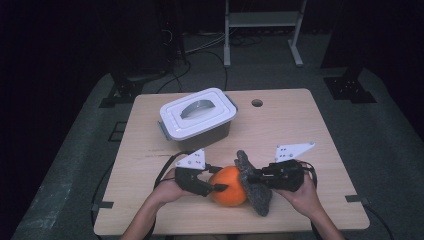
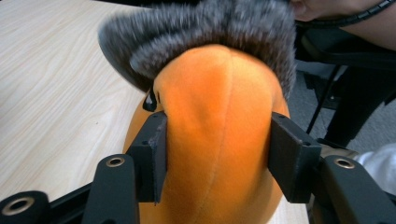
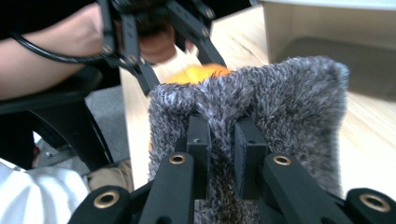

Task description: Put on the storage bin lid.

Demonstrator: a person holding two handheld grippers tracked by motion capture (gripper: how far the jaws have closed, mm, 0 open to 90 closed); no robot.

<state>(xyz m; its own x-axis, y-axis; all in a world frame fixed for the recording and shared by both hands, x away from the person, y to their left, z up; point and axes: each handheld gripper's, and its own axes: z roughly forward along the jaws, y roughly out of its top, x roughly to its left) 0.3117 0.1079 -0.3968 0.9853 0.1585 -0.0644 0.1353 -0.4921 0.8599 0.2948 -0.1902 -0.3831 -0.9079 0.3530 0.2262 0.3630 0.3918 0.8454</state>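
Observation:
An orange plush toy [image 1: 228,185] lies near the table's front edge, and my left gripper [image 1: 220,188] is shut on its rounded body [image 2: 217,135], one jaw pressed into each side. Draped against the toy's right side is a fuzzy grey cloth [image 1: 254,183], a shaggy band over the orange top in the left gripper view [image 2: 205,32]. My right gripper [image 1: 256,175] is shut on a pinched fold of that grey cloth [image 3: 261,102]. Behind the cloth in the right gripper view peeks the orange toy [image 3: 198,74], with the left gripper [image 3: 177,67] beyond it.
A grey storage box with a white handled lid [image 1: 198,117] stands at the back left of the wooden table [image 1: 300,130]. A round cable hole [image 1: 257,103] lies near the far edge. A white shelf frame [image 1: 262,30] and dark stands are on the floor beyond.

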